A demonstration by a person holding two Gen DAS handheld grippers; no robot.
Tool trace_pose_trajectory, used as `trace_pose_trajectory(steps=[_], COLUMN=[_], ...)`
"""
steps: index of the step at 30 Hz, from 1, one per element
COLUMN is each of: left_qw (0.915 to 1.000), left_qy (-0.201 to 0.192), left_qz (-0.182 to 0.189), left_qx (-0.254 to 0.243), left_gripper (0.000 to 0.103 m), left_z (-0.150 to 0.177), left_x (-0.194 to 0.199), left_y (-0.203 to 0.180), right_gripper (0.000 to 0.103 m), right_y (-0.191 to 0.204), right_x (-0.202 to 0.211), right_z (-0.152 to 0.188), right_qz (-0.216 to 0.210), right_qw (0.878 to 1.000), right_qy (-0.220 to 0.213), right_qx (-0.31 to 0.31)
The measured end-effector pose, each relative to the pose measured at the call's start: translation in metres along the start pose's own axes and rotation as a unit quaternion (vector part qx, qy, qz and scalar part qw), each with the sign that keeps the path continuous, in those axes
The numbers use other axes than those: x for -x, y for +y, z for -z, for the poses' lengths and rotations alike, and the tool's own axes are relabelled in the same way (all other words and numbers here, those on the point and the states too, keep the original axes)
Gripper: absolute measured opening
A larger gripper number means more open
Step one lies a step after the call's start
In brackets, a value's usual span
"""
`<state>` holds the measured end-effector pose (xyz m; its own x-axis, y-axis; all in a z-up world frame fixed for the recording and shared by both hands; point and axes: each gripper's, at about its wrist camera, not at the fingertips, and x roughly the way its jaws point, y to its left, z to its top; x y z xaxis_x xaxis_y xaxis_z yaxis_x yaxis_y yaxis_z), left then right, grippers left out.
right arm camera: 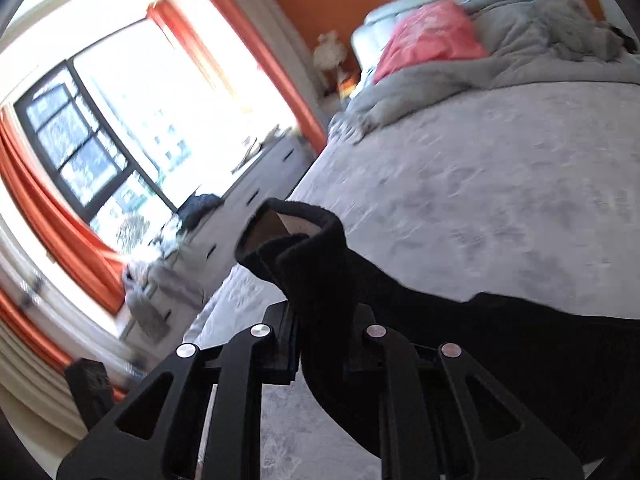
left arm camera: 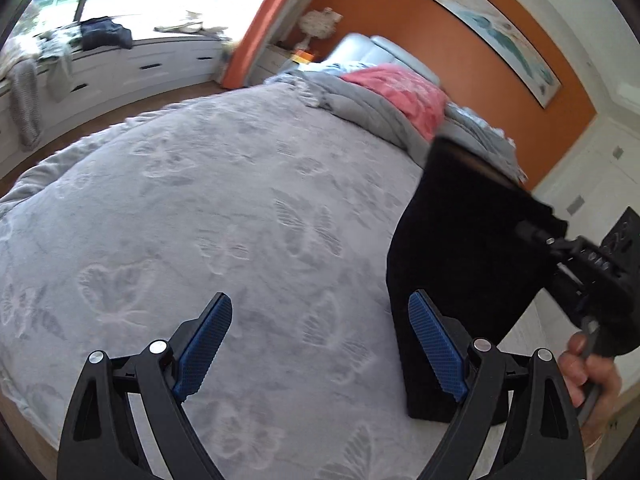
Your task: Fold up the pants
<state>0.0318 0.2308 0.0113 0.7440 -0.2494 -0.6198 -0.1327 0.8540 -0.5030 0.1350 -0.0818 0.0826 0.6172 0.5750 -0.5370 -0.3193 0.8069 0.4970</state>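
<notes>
The pants [left arm camera: 460, 256], black and heavy, hung as a long panel from the right gripper [right arm camera: 320, 320] above the near right part of the bed [left arm camera: 224, 208], with the long axis running down from the raised grip toward the gray bedspread [right arm camera: 500, 184]. In the right wrist view the jaws stood nearly together with a bunched hem or cuff of the fabric clamped between them; the pads themselves were hidden by cloth. The left gripper [left arm camera: 320, 344] stood wide open with both blue pads [left arm camera: 204, 348] exposed and nothing between them. The hanging fabric lay to the right of this gripper, just behind its right finger, so the left hand was the free one and was placed close enough to take a lower edge; this is a judgement, as is the estimate that the fold itself had not yet begun. The person's hand [left arm camera: 588, 376] held the right tool at the frame edge. The bedspread was soft, embossed with butterfly shapes and largely bare, which offered a broad laying surface. Crumpled gray bedding and a pink blanket [left arm camera: 400, 96] lay toward the headboard. Beyond stood an orange wall [left arm camera: 380, 8], a bright window [right arm camera: 132, 128] and white drawers [left arm camera: 132, 64] carrying loose clothes.
</notes>
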Motion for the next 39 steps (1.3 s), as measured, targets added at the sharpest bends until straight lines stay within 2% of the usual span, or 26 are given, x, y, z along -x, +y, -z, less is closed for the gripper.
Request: trace_pose_trajectory(steps=[2, 4, 5, 6, 8, 9, 11, 13, 15, 16, 19, 21, 23, 24, 25, 26, 27, 28, 29, 31, 33, 34, 35, 36, 37, 39], left_qw=[0.9984, 0.9951, 0.9928, 0.9897, 0.9817, 0.9786, 0.9733, 0.9703, 0.9678, 0.9675, 0.9691, 0.9678, 0.9639, 0.9651, 0.9667, 0.9642, 0.9651, 0.9656, 0.966, 0.9654, 0.9678, 0.9692, 0.9698, 0.9706, 0.9698, 0.9673], left_qy=[0.03, 0.063, 0.082, 0.104, 0.143, 0.155, 0.165, 0.17, 0.18, 0.185, 0.208, 0.235, 0.261, 0.257, 0.246, 0.248, 0.242, 0.235, 0.231, 0.228, 0.216, 0.213, 0.215, 0.22, 0.229, 0.233], left_qz=[0.028, 0.044, 0.048, 0.052, 0.059, 0.051, 0.035, 0.016, 0.006, -0.003, -0.018, -0.013, 0.004, 0.012, 0.02, 0.04, 0.036, 0.042, 0.052, 0.087, 0.09, 0.086, 0.075, 0.055, 0.029, -0.045], left_qx=[-0.038, -0.062, -0.074, -0.085, -0.111, -0.125, -0.155, -0.171, -0.175, -0.173, -0.132, -0.089, -0.054, -0.052, -0.066, -0.084, -0.094, -0.103, -0.103, -0.093, -0.093, -0.09, -0.089, -0.08, -0.077, -0.088], left_gripper=[0.088, 0.088, 0.089, 0.09, 0.09, 0.09, 0.09, 0.09, 0.09, 0.09, 0.09, 0.09, 0.092, 0.089, 0.073, 0.05, 0.043, 0.034, 0.032, 0.031, 0.031, 0.033, 0.039, 0.044, 0.053, 0.045], left_z=[0.016, 0.034, 0.044, 0.055, 0.079, 0.089, 0.108, 0.118, 0.122, 0.122, 0.122, 0.122, 0.127, 0.125, 0.122, 0.12, 0.116, 0.111, 0.105, 0.091, 0.083, 0.082, 0.084, 0.091, 0.1, 0.115], left_x=[-0.018, -0.039, -0.052, -0.065, -0.092, -0.103, -0.122, -0.139, -0.154, -0.164, -0.192, -0.212, -0.228, -0.23, -0.229, -0.228, -0.223, -0.215, -0.204, -0.174, -0.136, -0.117, -0.105, -0.097, -0.095, -0.091], left_y=[-0.042, -0.078, -0.094, -0.109, -0.138, -0.153, -0.176, -0.192, -0.198, -0.199, -0.185, -0.169, -0.157, -0.155, -0.158, -0.164, -0.168, -0.172, -0.173, -0.169, -0.158, -0.148, -0.137, -0.121, -0.107, -0.088], right_gripper=[0.015, 0.019, 0.021, 0.028, 0.03, 0.03, 0.04, 0.06, 0.069, 0.078, 0.091, 0.091, 0.091, 0.079, 0.065, 0.059, 0.039, 0.037, 0.036, 0.036, 0.037, 0.042, 0.047, 0.058, 0.06, 0.052], right_y=[-0.056, -0.119, -0.157, -0.185, -0.237, -0.263, -0.28, -0.277, -0.27, -0.27, -0.282, -0.293, -0.31, -0.312, -0.316, -0.314, -0.307, -0.299, -0.289, -0.259, -0.226, -0.214, -0.207, -0.205, -0.207, -0.206], right_x=[0.064, 0.107, 0.117, 0.117, 0.112, 0.115, 0.136, 0.152, 0.152, 0.149, 0.123, 0.106, 0.088, 0.082, 0.075, 0.075, 0.076, 0.083, 0.092, 0.112, 0.128, 0.133, 0.134, 0.132, 0.132, 0.146], right_z=[0.003, 0.031, 0.053, 0.074, 0.115, 0.133, 0.144, 0.137, 0.123, 0.117, 0.107, 0.112, 0.124, 0.131, 0.136, 0.139, 0.134, 0.128, 0.122, 0.112, 0.114, 0.122, 0.134, 0.146, 0.157, 0.169], right_qz=[0.042, 0.114, 0.159, 0.193, 0.245, 0.252, 0.207, 0.216, 0.231, 0.226, 0.209, 0.215, 0.196, 0.178, 0.148, 0.142, 0.137, 0.127, 0.107, 0.063, 0.04, 0.038, 0.047, 0.068, 0.113, 0.251], right_qw=[0.998, 0.992, 0.985, 0.977, 0.957, 0.948, 0.958, 0.963, 0.966, 0.968, 0.972, 0.969, 0.967, 0.967, 0.969, 0.968, 0.97, 0.972, 0.975, 0.982, 0.987, 0.988, 0.987, 0.985, 0.981, 0.96], right_qy=[-0.031, -0.021, 0.005, 0.035, 0.106, 0.129, 0.089, 0.048, 0.029, 0.026, 0.035, 0.061, 0.086, 0.093, 0.094, 0.09, 0.09, 0.085, 0.072, 0.05, 0.048, 0.056, 0.069, 0.091, 0.105, 0.09], right_qx=[-0.029, -0.057, -0.073, -0.086, -0.117, -0.149, -0.18, -0.156, -0.114, -0.105, -0.099, -0.103, -0.14, -0.158, -0.176, -0.184, -0.177, -0.177, -0.18, -0.172, -0.147, -0.138, -0.134, -0.127, -0.119, -0.09])
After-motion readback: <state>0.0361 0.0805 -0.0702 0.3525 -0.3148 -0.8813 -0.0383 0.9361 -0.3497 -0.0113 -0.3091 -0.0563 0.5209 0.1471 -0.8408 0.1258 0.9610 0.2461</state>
